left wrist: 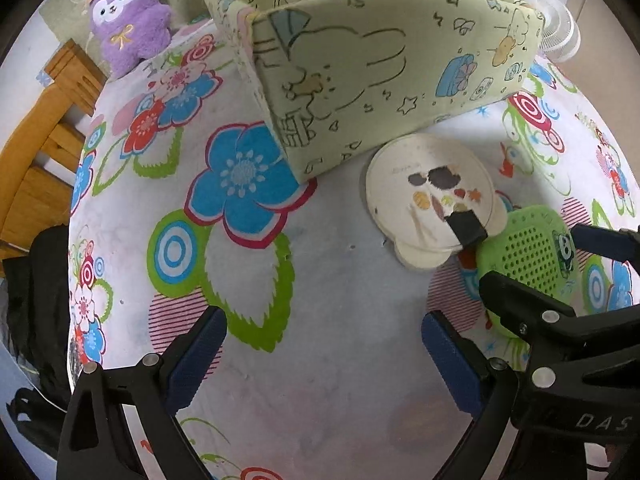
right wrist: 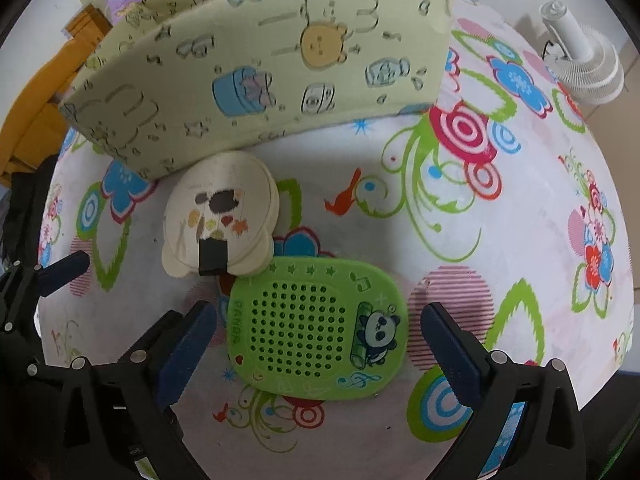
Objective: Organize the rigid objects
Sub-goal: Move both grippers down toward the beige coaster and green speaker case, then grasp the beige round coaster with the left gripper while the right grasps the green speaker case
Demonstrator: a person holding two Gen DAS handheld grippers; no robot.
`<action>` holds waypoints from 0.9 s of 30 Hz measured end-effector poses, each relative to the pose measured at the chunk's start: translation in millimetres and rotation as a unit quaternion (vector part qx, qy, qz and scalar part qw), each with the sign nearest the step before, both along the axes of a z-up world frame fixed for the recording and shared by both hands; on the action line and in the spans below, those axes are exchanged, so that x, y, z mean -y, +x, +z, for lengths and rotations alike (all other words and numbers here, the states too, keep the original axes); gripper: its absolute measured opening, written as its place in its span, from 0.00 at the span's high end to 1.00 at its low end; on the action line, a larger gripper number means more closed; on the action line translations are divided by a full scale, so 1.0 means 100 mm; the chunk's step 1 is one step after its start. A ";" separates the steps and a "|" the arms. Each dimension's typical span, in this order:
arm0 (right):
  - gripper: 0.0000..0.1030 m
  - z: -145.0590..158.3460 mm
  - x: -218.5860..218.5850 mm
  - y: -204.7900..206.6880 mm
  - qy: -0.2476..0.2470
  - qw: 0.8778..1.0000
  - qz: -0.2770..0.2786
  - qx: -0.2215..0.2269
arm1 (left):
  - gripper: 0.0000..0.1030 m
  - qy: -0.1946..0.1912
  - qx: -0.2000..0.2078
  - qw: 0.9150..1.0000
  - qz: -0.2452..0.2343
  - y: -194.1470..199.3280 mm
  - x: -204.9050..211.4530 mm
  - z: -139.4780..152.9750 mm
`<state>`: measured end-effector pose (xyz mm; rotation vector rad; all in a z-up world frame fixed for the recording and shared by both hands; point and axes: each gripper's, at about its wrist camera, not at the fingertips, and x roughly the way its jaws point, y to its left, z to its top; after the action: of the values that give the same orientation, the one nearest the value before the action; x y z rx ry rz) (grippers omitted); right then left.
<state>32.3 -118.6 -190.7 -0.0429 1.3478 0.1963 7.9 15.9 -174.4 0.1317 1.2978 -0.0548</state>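
we find the right gripper (right wrist: 320, 344) with fingers spread wide to either side of the green panda case (right wrist: 316, 332), which lies flat on the flowered counter (right wrist: 500, 208), untouched. the left gripper (left wrist: 324, 352) is likewise apart, holding nothing. just beyond, the cream round mirror (right wrist: 220, 212) lies touching the case; behind it stands the pale yellow fabric box (right wrist: 260, 72).

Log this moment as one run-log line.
left gripper: open, empty | right gripper: open, straddling green case, no contact | white disc: beside case, by box | nothing in hand
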 end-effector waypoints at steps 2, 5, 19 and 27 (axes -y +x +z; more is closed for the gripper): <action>0.00 -0.02 0.00 -0.02 0.003 1.000 -0.004 0.000 | 0.04 -0.007 -0.001 1.000 0.001 0.00 -0.02 -0.01; 0.00 -0.05 0.01 -0.06 0.001 1.000 -0.004 0.005 | 0.03 -0.014 0.001 1.000 -0.007 0.00 -0.06 -0.02; 0.00 -0.08 -0.02 -0.11 -0.025 0.999 -0.009 0.033 | 0.01 -0.030 -0.017 0.999 -0.007 -0.04 -0.22 -0.09; 0.07 -0.08 -0.08 -0.13 -0.049 0.998 -0.010 0.042 | 0.00 -0.022 -0.021 0.999 -0.010 -0.06 -0.19 -0.08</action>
<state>19.3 -111.1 -198.9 -0.1180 1.2737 0.1100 1.6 35.2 -182.1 0.1056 1.3373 -0.1032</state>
